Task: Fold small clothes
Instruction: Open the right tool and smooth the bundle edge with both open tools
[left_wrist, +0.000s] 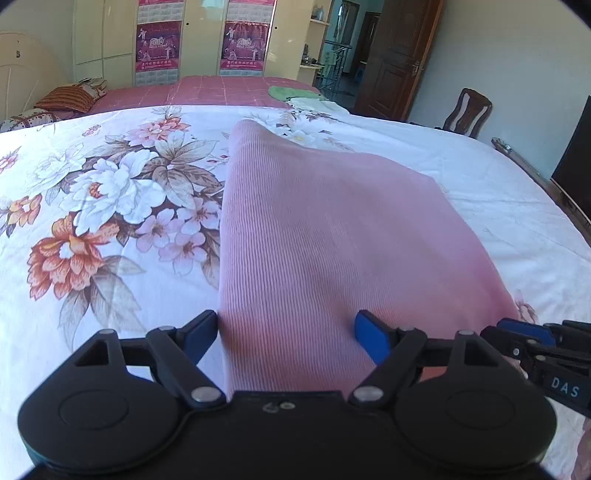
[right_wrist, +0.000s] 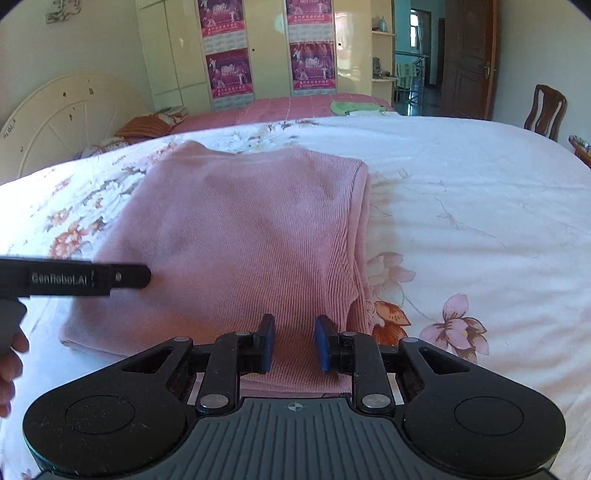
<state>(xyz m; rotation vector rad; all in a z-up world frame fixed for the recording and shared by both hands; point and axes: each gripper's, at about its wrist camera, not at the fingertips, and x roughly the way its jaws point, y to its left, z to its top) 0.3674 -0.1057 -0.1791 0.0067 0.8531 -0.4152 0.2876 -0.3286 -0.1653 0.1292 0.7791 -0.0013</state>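
Floral bedsheet (right_wrist: 461, 192): folded pink garment (right_wrist: 240, 240); both grippers (left_wrist: 286, 334) (right_wrist: 294, 341) open.

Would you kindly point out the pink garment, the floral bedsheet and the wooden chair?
pink garment (right_wrist: 240, 236): right wrist view, middle of its folded top layer.
floral bedsheet (right_wrist: 480, 192): right wrist view, bare white area.
wooden chair (right_wrist: 546, 110): right wrist view, its backrest.

The folded garment (right_wrist: 236, 236) lies on the near bed (right_wrist: 461, 192), with the left hand-held gripper (left_wrist: 286, 336) at its left near edge, the right hand-held gripper (right_wrist: 294, 341) at its right near edge, and a second bed (right_wrist: 273, 107) behind, before the wardrobe (right_wrist: 258, 48).
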